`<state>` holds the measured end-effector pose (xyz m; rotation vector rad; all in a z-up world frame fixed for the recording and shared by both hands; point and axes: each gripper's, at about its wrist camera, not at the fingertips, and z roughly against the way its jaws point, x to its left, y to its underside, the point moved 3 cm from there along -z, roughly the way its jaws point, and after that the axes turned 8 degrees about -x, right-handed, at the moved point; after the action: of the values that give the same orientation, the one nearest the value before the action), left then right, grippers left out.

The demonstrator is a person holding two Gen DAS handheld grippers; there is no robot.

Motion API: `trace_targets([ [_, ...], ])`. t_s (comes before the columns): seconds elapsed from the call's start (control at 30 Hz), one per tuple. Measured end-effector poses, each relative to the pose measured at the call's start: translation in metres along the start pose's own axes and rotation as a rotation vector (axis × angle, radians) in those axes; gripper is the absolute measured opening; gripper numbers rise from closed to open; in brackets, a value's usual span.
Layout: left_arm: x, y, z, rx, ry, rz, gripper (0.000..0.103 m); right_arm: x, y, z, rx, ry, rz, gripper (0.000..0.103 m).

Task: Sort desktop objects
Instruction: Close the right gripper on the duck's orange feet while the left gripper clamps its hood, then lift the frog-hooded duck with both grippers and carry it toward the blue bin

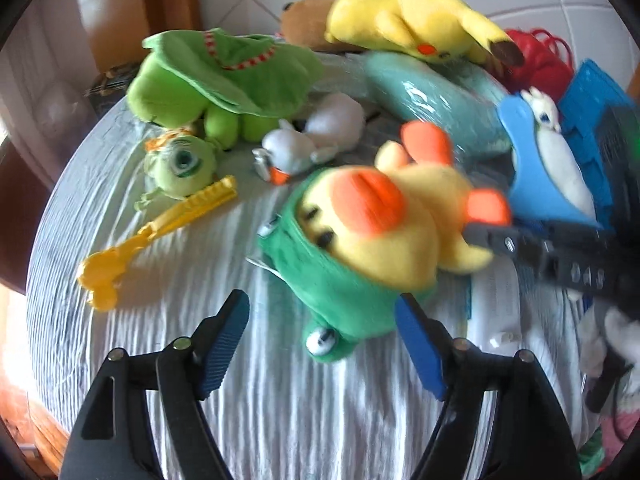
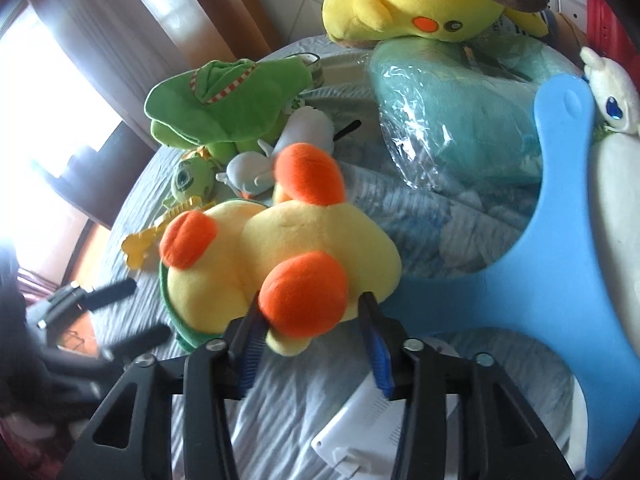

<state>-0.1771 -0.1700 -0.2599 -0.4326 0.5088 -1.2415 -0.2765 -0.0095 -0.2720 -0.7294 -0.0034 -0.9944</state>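
A yellow duck plush [image 1: 380,232] with orange beak and feet and a green hood lies in the middle of the round table. My right gripper [image 2: 312,320] is shut on one of its orange feet [image 2: 302,294]; that gripper also shows in the left wrist view [image 1: 492,236], reaching in from the right. My left gripper [image 1: 324,340] is open and empty, its blue pads either side of the duck's green hood, not touching it.
Around the duck lie a green frog plush [image 1: 216,76], a small one-eyed green plush [image 1: 184,164], a yellow plastic clip [image 1: 156,236], a grey bird plush [image 1: 304,144], a wrapped teal plush [image 1: 436,96], a yellow Pikachu plush [image 1: 412,20] and a blue-and-white plush [image 1: 556,160]. A white device [image 2: 360,432] lies near.
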Motion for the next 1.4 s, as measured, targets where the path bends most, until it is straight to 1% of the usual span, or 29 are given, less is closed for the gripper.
trace_targets([
  [0.1,0.006,-0.007,0.005,-0.017,-0.006,0.041,0.075,0.001,-0.001,0.009,-0.027,0.015,0.014,0.050],
  [0.17,0.004,-0.014,0.004,-0.027,0.004,0.075,0.075,0.001,-0.003,0.014,-0.042,0.023,0.020,0.051],
  [0.23,0.000,-0.020,0.000,-0.031,0.012,0.084,0.075,0.001,-0.005,0.017,-0.048,0.033,0.027,0.053],
  [0.3,-0.008,-0.025,-0.006,-0.031,0.012,0.073,0.075,0.001,-0.004,0.014,-0.036,0.045,0.036,0.057],
  [0.37,-0.013,-0.025,-0.016,-0.019,0.010,0.065,0.074,0.002,-0.002,0.010,-0.027,0.060,0.048,0.065],
  [0.43,-0.017,-0.025,-0.025,-0.012,0.023,0.057,0.059,0.003,0.000,0.004,-0.016,0.074,0.060,0.069],
  [0.47,-0.017,-0.025,-0.028,-0.013,0.022,0.055,0.058,0.003,0.002,0.001,-0.010,0.082,0.065,0.069],
  [0.5,-0.019,-0.026,-0.028,-0.022,0.027,0.048,0.052,0.002,0.003,-0.001,-0.011,0.084,0.065,0.069],
  [0.53,-0.020,-0.027,-0.028,-0.031,0.034,0.038,0.045,0.002,0.003,-0.003,-0.017,0.082,0.062,0.067],
  [0.6,-0.025,-0.028,-0.026,-0.044,0.046,0.014,0.038,0.002,0.004,-0.006,-0.030,0.072,0.055,0.052],
  [0.63,-0.027,-0.028,-0.026,-0.049,0.043,-0.003,0.036,0.003,0.003,-0.006,-0.038,0.059,0.051,0.037],
  [0.67,-0.030,-0.028,-0.026,-0.054,0.036,-0.021,0.035,0.005,0.002,-0.006,-0.050,0.062,0.062,0.034],
  [0.73,-0.031,-0.028,-0.024,-0.059,0.037,-0.031,0.034,0.012,0.002,-0.005,-0.061,0.087,0.107,0.034],
  [0.83,-0.030,-0.026,-0.025,-0.066,0.049,-0.031,0.034,0.011,0.002,-0.005,-0.072,0.091,0.113,0.034],
  [0.93,-0.030,-0.026,-0.027,-0.076,0.039,-0.035,0.034,0.009,0.000,-0.001,-0.108,0.115,0.124,0.045],
  [0.97,-0.029,-0.026,-0.028,-0.078,0.039,-0.028,0.034,0.009,-0.001,0.000,-0.118,0.127,0.135,0.046],
  [1.03,-0.027,-0.028,-0.032,-0.083,0.047,-0.016,0.034,0.007,-0.001,-0.005,-0.112,0.119,0.123,0.046],
  [1.07,-0.027,-0.028,-0.033,-0.090,0.050,-0.015,0.034,0.005,0.000,-0.008,-0.110,0.108,0.114,0.045],
  [1.1,-0.028,-0.029,-0.033,-0.098,0.051,-0.016,0.033,0.004,0.001,-0.012,-0.107,0.097,0.105,0.040],
  [1.13,-0.028,-0.029,-0.034,-0.106,0.051,-0.016,0.031,0.004,0.001,-0.014,-0.107,0.097,0.107,0.033],
  [1.17,-0.030,-0.030,-0.029,-0.114,0.050,-0.018,0.029,0.005,0.000,-0.014,-0.109,0.104,0.114,0.031],
  [1.23,-0.034,-0.032,-0.017,-0.131,0.045,-0.022,0.026,0.011,-0.004,-0.006,-0.132,0.106,0.137,0.028],
  [1.4,-0.043,-0.038,0.013,-0.173,0.033,-0.033,0.025,0.021,-0.014,0.025,-0.178,0.074,0.162,0.028],
])
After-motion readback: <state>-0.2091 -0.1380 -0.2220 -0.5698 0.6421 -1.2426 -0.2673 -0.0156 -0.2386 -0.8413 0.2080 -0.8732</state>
